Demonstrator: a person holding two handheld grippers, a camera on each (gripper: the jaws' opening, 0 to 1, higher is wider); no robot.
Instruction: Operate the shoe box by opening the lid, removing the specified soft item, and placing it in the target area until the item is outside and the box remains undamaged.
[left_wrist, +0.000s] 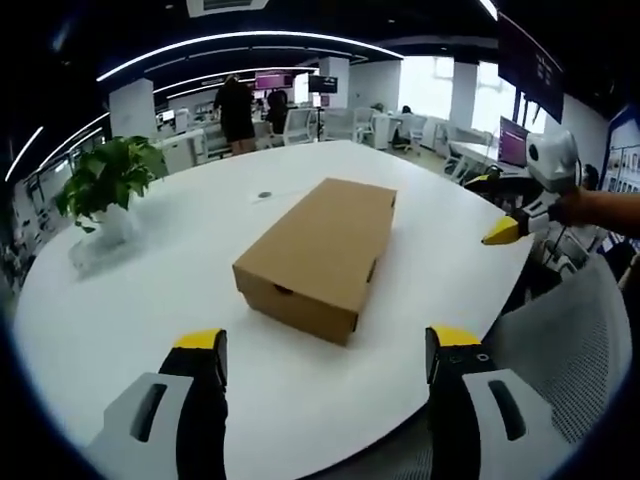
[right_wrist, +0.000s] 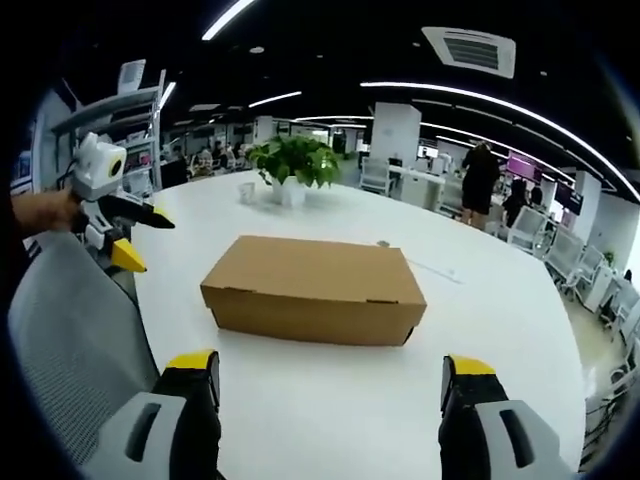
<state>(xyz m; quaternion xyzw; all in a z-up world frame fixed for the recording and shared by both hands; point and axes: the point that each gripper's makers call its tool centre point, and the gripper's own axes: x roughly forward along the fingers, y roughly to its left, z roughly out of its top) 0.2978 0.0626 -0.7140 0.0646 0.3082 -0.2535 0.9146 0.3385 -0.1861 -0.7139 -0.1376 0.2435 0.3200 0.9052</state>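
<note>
Left gripper view: looking across the white table (left_wrist: 150, 300) from its near edge, facing the shoe box (left_wrist: 320, 255).
Right gripper view: facing the box's long side (right_wrist: 310, 300), similarly near.
Shared: box, table, potted plant (left_wrist: 105, 180).

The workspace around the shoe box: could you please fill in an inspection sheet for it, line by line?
Surface: round white table, mostly bare.
Job's things: brown cardboard shoe box near the middle of the table, lid closed; soft item not visible.
Clutter: potted plant near the table's edge; small dark object beyond the box, too small to identify.
Grippers: left gripper open, short of the box, holding nothing; right gripper open, short of the box, holding nothing.
Cables: thin white strip on the table beyond the box, possibly a cable.
Surroundings: grey mesh chair at the table edge; open office with desks, a person standing in the background.
</note>
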